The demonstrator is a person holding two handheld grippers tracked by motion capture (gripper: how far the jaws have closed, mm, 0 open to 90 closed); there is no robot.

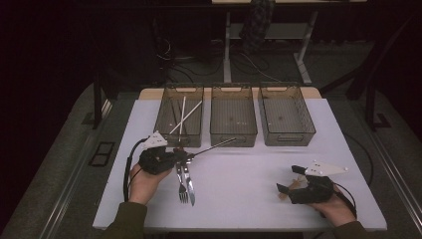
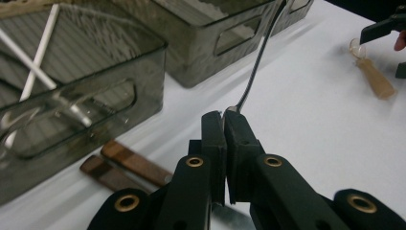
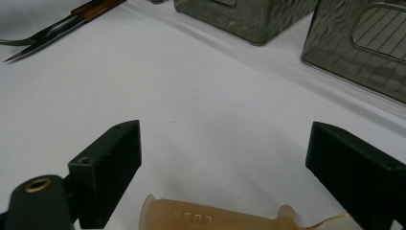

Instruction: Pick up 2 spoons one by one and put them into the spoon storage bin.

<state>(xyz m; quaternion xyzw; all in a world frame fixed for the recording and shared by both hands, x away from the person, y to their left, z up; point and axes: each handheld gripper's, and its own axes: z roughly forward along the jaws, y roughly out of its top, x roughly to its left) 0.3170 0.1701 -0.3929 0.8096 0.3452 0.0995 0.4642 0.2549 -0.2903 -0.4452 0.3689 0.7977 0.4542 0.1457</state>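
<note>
Clearly, spoon [image 1: 215, 145] slants handle-first toward middle bin [image 1: 233, 115].

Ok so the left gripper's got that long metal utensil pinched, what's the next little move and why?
Probably carry it forward over the middle bin and lower it in. The left gripper is shut on the metal utensil at one end, and its free end already points over that bin's near wall. Which bin it belongs in is a guess; the left bin holds white sticks.

Three bins [image 1: 233, 119] side by side at desk [image 1: 239, 169] rear; sticks [image 1: 183, 117] in leftmost; fork and knife [image 1: 185, 181] before it.
</note>
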